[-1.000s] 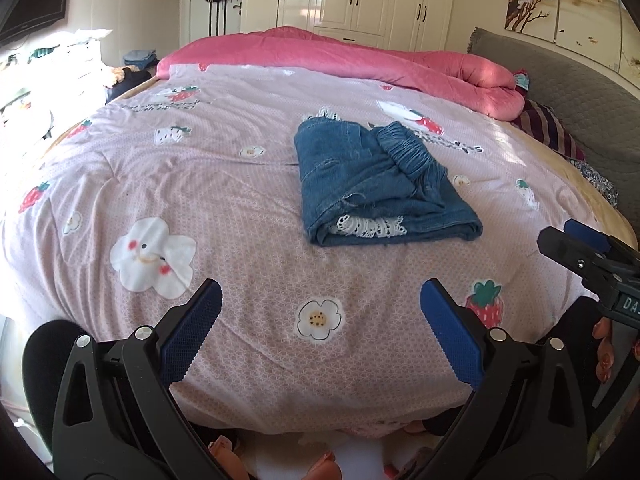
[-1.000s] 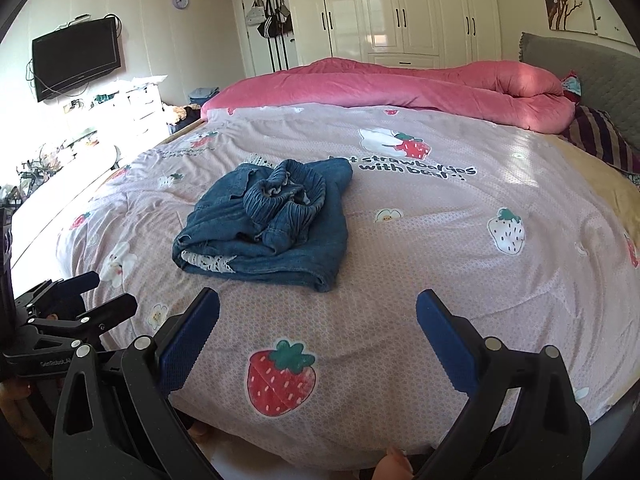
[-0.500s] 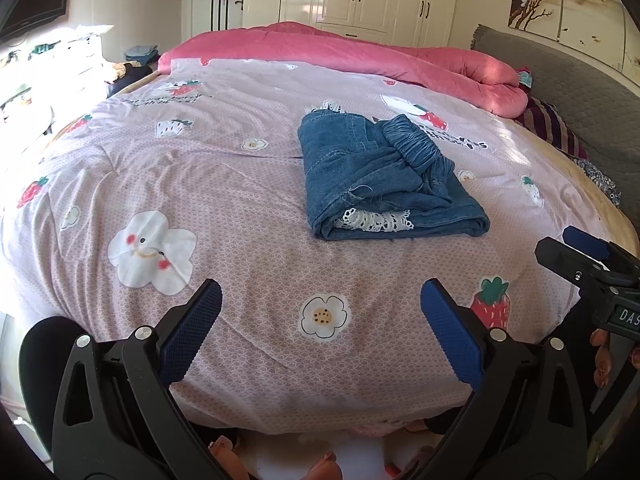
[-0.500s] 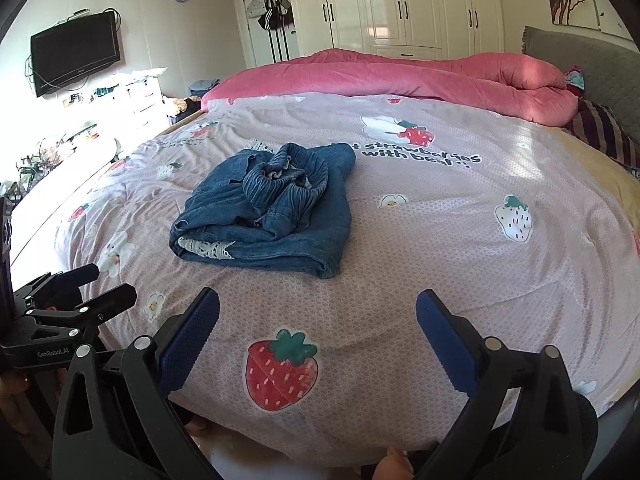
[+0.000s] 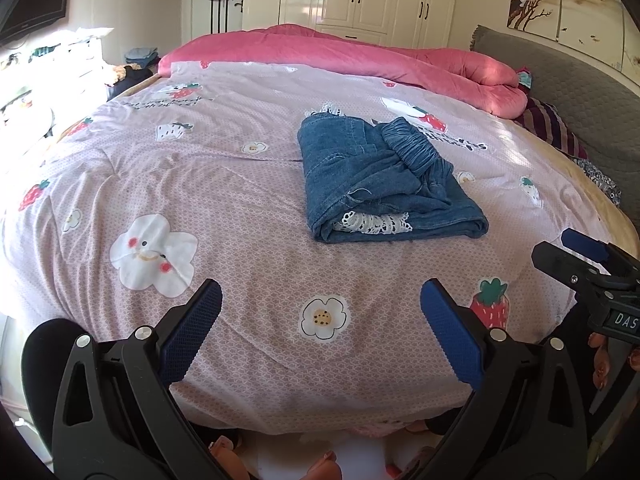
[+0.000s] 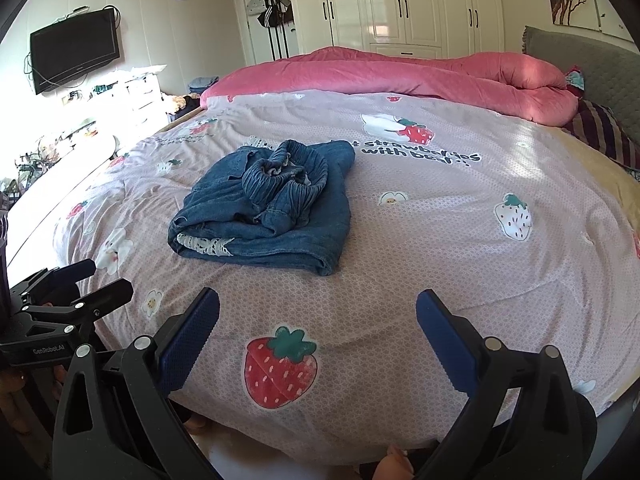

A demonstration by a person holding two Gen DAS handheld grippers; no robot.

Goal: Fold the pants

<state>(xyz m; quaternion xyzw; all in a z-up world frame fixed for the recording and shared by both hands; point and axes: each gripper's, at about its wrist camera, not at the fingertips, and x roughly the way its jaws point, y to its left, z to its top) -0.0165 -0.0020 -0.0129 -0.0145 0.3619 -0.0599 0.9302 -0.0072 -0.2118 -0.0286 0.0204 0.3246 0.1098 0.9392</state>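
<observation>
Pants: the blue denim pants lay in a folded bundle on the bed, ahead of both sets of jaws and well apart from them.
How they lay: the stretchy waistband was bunched on top, and a bit of white lace peeked out at the near edge.
Left gripper: its jaws were spread wide and held nothing. It hung over the near edge of the bed, with the pants ahead and a little to the right.
Right gripper: its jaws were spread wide too and held nothing. The pants were ahead and to the left.
Why so: I think both were pulled back and let go because the folding looked done, or close to it.
Bed cover: pink, with strawberries and flowers, and flat, so the bundle could sit without tipping.
What could go wrong: the lumpy waistband might make the bundle slump open.
</observation>
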